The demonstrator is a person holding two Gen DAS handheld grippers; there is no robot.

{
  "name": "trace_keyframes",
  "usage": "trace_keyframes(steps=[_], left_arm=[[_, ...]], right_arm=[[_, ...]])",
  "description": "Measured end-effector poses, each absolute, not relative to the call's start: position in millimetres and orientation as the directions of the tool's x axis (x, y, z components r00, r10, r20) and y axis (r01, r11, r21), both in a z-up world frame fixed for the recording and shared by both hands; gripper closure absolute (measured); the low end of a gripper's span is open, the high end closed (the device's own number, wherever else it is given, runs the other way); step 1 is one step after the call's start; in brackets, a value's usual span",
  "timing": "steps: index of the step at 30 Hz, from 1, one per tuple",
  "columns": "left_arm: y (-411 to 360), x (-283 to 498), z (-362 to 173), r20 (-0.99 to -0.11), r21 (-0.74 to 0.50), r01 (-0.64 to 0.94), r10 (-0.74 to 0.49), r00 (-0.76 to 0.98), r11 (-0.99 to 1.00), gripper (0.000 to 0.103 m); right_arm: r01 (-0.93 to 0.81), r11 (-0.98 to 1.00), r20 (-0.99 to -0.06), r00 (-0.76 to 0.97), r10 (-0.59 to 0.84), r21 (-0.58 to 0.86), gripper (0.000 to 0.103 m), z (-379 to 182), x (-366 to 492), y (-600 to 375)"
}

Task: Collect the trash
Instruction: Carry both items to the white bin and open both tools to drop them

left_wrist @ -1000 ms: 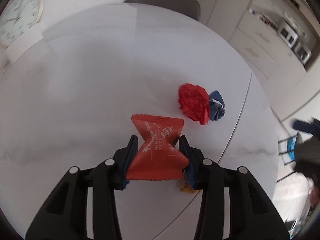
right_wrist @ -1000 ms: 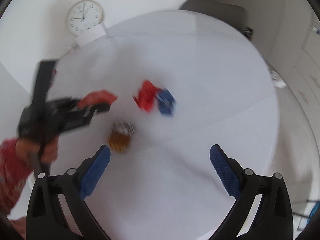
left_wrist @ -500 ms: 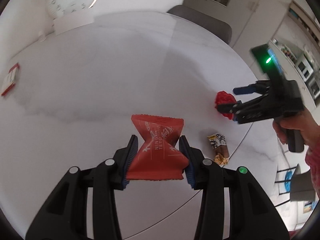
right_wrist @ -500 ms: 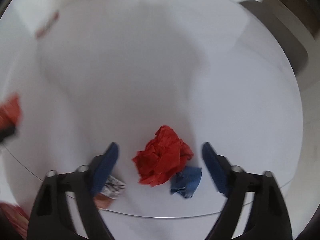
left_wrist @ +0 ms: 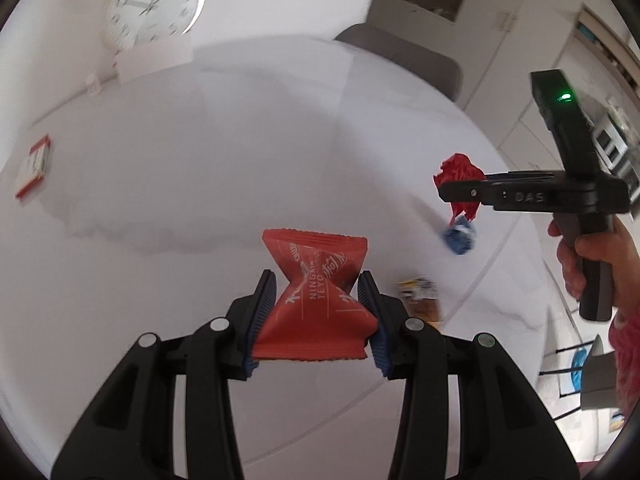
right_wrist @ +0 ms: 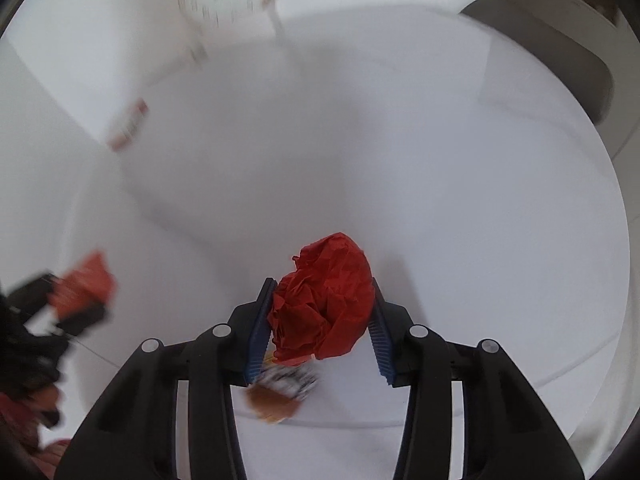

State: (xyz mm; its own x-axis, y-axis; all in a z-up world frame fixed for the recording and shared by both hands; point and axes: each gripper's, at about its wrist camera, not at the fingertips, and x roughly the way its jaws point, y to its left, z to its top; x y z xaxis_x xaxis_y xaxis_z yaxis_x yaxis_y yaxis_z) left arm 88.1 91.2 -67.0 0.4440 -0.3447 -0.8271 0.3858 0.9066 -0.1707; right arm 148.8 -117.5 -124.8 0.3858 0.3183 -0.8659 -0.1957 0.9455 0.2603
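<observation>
On the round white bench [left_wrist: 192,168] some bits of trash lie near the front edge. Over it, the left gripper [left_wrist: 316,304] is squeezed tight on a red snack packet [left_wrist: 316,300]. The blue pads [left_wrist: 264,312] pinch the packet in at its middle, so it looks like a bow. It is held up off the bench.

The right gripper [right_wrist: 320,312] has just been closing, and a crumpled red paper ball [right_wrist: 324,300] sits between its jaws. Both blue pads press on the sides of the ball. The left view shows this gripper [left_wrist: 460,192] from the side, with the red ball [left_wrist: 460,178] lifted clear of the bench and a hand [left_wrist: 576,256] on the grey handle.

Only the left view shows a small blue crumpled scrap [left_wrist: 460,238], lying on the bench just under the red ball. The right view does not show it. A brown and white wrapper [left_wrist: 420,300] lies near the bench edge, just beside the left gripper's right finger. The right view shows the same wrapper [right_wrist: 280,392] under the red ball, but it is blurry there.

Far off on the left side of the bench lies a small red and white card [left_wrist: 34,168]. A white clock [left_wrist: 154,2] stands at the back by the wall, and a grey chair [left_wrist: 404,60] sits behind the bench. The right view shows the left gripper [right_wrist: 68,304] as a dark blur with a bit of red in it.
</observation>
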Motion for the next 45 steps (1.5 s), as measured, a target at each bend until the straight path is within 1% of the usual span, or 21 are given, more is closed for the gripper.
trace_keyframes(steps=[3,7,9,12,16,19,24,26,29,30,31,32,33,35,38,42,45], left_arm=[[64.2,70.1,-51.7,-0.814,-0.198,0.444,-0.399,0.423,0.874,0.061],[16.6,33.0,-35.8,-0.797,-0.217,0.56,-0.476,0.372,0.8,0.061],[-14.1,7.2,-31.4,-0.791,-0.237,0.633,-0.525,0.315,0.737,0.061],[-56.4,-25.6,-32.7,-0.797,-0.258,0.712,-0.561,0.226,0.653,0.061],[-112.7,-71.4,-44.3,-0.817,-0.267,0.803,-0.567,0.105,0.533,0.061],[-154.9,-108.4,-61.6,-0.843,-0.268,0.855,-0.538,0.016,0.445,0.061],[-196.9,-146.2,-84.4,-0.885,-0.231,0.893,-0.465,-0.027,0.387,0.061],[-209.0,-157.5,-90.3,-0.896,-0.218,0.899,-0.443,-0.03,0.379,0.061],[-217.6,-168.4,-96.2,-0.907,-0.195,0.902,-0.42,-0.017,0.386,0.061],[-220.6,-172.7,-96.4,-0.91,-0.19,0.902,-0.415,-0.013,0.389,0.061],[-222.9,-176.0,-96.8,-0.913,-0.182,0.901,-0.409,-0.006,0.393,0.061],[-222.8,-175.7,-96.9,-0.914,-0.177,0.902,-0.406,-0.001,0.395,0.061],[-224.4,-176.8,-97.0,-0.915,-0.171,0.902,-0.402,0.004,0.397,0.061],[-226.6,-179.1,-97.9,-0.918,-0.161,0.9,-0.396,0.015,0.405,0.061],[-229.0,-180.1,-97.0,-0.92,-0.154,0.898,-0.391,0.021,0.412,0.061],[-233.9,-184.0,-99.3,-0.926,-0.146,0.909,-0.377,0.013,0.391,0.061],[-250.3,-191.1,-116.3,-0.936,-0.147,0.923,-0.351,-0.014,0.355,0.061]], right_arm=[[-0.149,0.944,-0.834,0.443,0.329,0.293,0.058,-105.9,102.4,-140.4],[-0.04,0.954,-0.827,0.489,0.278,0.298,0.058,-92.9,28.9,-187.0],[0.05,0.953,-0.832,0.503,0.234,0.298,0.056,-93.9,-23.1,-217.3],[0.189,0.944,-0.857,0.494,0.147,0.271,0.056,-106.0,-93.9,-247.6],[0.365,0.877,-0.885,0.447,0.129,0.312,0.055,-148.0,-165.1,-277.8],[0.496,0.811,-0.925,0.355,0.138,0.311,0.055,-208.8,-200.2,-302.9],[0.569,0.77,-0.951,0.265,0.162,0.29,0.055,-278.3,-217.7,-319.3],[0.577,0.766,-0.955,0.24,0.173,0.284,0.055,-299.1,-218.4,-322.2],[0.567,0.774,-0.958,0.22,0.186,0.281,0.054,-314.4,-220.2,-322.8],[0.56,0.78,-0.958,0.212,0.191,0.279,0.043,-319.3,-219.9,-323.0],[0.55,0.786,-0.958,0.202,0.203,0.283,0.035,-324.6,-222.6,-325.1],[0.544,0.791,-0.959,0.194,0.204,0.278,0.02,-326.8,-232.9,-329.5],[0.54,0.798,-0.963,0.19,0.193,0.266,0.013,-327.1,-234.2,-328.9],[0.53,0.808,-0.964,0.202,0.175,0.258,0.009,-322.6,-243.3,-333.1],[0.541,0.796,-0.956,0.244,0.16,0.271,0.007,-309.0,-252.4,-344.5],[0.601,0.763,-0.951,0.303,0.056,0.237,0.004,-274.5,-277.3,-373.2],[0.643,0.738,-0.943,0.333,-0.026,0.206,0.003,-250.2,-295.7,-390.4]])
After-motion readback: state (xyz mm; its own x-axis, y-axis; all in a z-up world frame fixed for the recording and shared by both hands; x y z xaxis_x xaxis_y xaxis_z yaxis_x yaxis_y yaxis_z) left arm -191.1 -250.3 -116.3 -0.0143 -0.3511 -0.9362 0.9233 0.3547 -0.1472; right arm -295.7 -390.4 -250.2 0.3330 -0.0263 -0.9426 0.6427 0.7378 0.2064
